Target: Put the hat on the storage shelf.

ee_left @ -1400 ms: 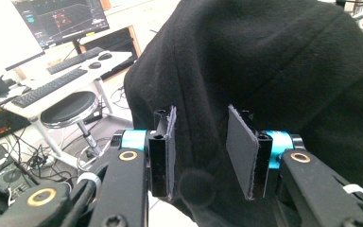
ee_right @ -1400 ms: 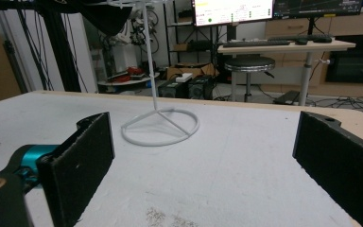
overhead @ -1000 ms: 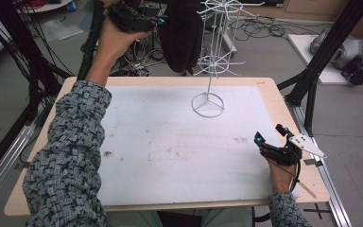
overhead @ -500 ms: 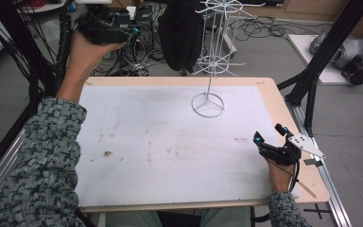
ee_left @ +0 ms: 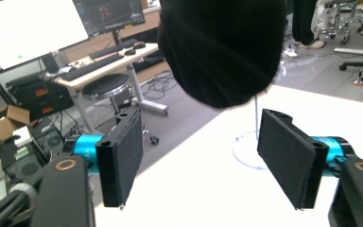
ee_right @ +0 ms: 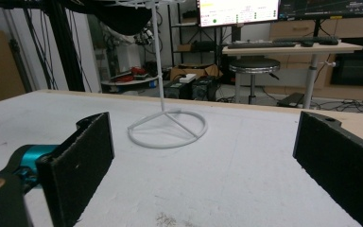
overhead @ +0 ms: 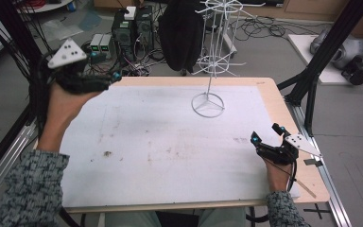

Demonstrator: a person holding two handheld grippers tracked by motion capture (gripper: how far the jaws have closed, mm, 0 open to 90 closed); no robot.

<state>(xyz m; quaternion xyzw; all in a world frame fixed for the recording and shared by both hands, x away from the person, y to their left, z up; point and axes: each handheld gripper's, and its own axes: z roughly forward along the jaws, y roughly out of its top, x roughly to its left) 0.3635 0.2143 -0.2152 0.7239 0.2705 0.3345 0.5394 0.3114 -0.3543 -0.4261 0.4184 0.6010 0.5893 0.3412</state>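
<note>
While black cap (overhead: 182, 35) hangs – knit, perhaps – white wire stand (overhead: 213, 52) holds it.

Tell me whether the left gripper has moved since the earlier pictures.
Yes. In the high view the left gripper has swung left and toward the person, away from the black hat hanging on the white wire stand; its jaws have just been opening, with nothing between them.

Black cap (overhead: 180, 33) hangs on white wire stand (overhead: 211, 56)

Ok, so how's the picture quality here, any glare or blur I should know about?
Left gripper view: the table is blown out to plain white and the black hat is soft. Right gripper view: sharp, evenly lit. High view: the left gripper looks slightly smeared.
</note>
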